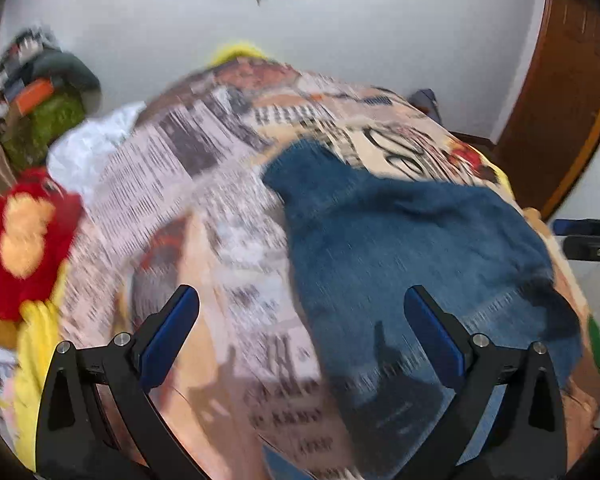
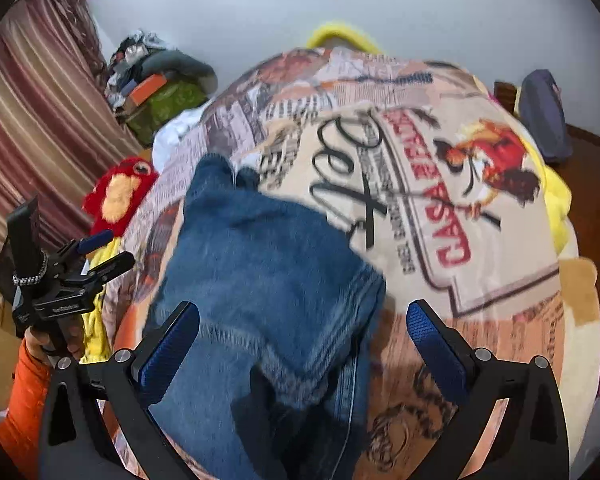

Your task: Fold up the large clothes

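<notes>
On the bed (image 2: pixel 480 280), folded jeans (image 2: pixel 268 264); above them, left tongs (image 1: pixel 300 332) and right tongs (image 2: pixel 304 340), both spread apart, empty.

One pair of blue denim jeans (image 2: pixel 260 280) was observed, laid flat on a printed bedspread (image 2: pixel 480 280). The jeans (image 1: pixel 400 248) were folded over, an upper layer being doubled back onto the lower one, with a stitched hem edge seen across the fold in the right wrist view. The narrow end was pointed toward the far side of the bed; the wider end was nearest the cameras. The fabric was noted as faded in patches. Fine detail was blurred.
</notes>
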### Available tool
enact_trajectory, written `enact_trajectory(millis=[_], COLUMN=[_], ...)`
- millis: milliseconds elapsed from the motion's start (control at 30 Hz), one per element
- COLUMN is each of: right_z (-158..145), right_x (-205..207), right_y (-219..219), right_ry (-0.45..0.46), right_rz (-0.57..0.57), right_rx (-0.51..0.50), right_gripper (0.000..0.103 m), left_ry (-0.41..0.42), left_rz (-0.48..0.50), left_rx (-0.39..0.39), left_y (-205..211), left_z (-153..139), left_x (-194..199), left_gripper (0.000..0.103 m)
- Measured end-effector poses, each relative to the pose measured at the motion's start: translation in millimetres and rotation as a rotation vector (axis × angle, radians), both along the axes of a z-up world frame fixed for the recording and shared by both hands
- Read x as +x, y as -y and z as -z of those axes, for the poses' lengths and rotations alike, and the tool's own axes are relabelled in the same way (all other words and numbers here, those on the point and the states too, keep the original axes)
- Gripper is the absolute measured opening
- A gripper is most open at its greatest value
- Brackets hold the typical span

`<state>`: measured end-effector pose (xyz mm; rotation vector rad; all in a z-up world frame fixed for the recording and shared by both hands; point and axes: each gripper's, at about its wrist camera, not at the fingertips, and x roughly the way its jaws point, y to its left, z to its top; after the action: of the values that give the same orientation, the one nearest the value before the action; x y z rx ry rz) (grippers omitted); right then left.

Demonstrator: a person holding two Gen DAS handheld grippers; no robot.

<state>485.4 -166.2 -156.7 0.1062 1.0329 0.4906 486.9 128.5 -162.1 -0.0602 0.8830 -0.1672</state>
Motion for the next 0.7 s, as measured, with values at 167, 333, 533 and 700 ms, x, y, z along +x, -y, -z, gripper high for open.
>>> enact_trajectory(millis=[167,333,533,700], right_z=[39.5,87.5,110.7,114.4], right_x=[-5.7,9.9,31.4,46.6], right_y=[0.4,6.6,3.6,-10.6], right_ry=[-0.116,-0.270,-0.331,-0.344], right_rz=[-0.026,-0.015,-0.040,-0.045], right_rx=[-0.010,0.058,0.162,0.227], right_gripper=[0.103,0.103,0.103,0.089], left_ry=[-0.130,-0.234,-0.317,-0.333], left_rz=[0.040,0.056,0.076,0.066], left_rx=[-0.162,-0.274,-0.415,-0.456], left_y=[5.1,13.1,16.8,18.9], left_z=[32.7,67.8,92.8,97.2], left_x=[-6.0,2.4,26.5,43.8], left_gripper=[0.103,0.103,0.103,0.100])
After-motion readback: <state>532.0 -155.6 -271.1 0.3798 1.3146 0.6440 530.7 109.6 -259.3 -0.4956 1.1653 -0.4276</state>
